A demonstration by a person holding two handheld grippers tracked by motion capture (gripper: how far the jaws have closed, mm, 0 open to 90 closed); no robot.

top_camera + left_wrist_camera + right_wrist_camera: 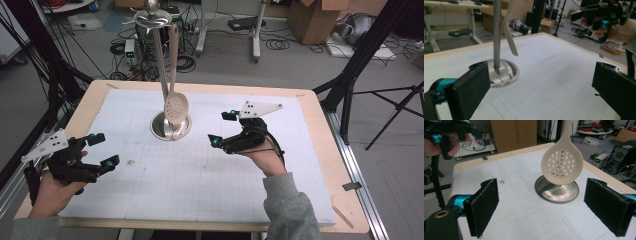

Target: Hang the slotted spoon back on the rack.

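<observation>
High view: a cream perforated plastic skimmer point(175, 107) is being hung from a steel stand point(161, 65) mid-bench point(210, 165). Left tool point(102, 149) and right tool point(222, 128) are being held released, empty.

Left gripper view: the stand's pole is being faced.

Right gripper view: the skimmer is being framed between spread jaws; it could be knocked swinging off its hook.

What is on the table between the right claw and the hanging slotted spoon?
Nothing: in the high view, bare white mat separates the right claw from the spoon.
</observation>
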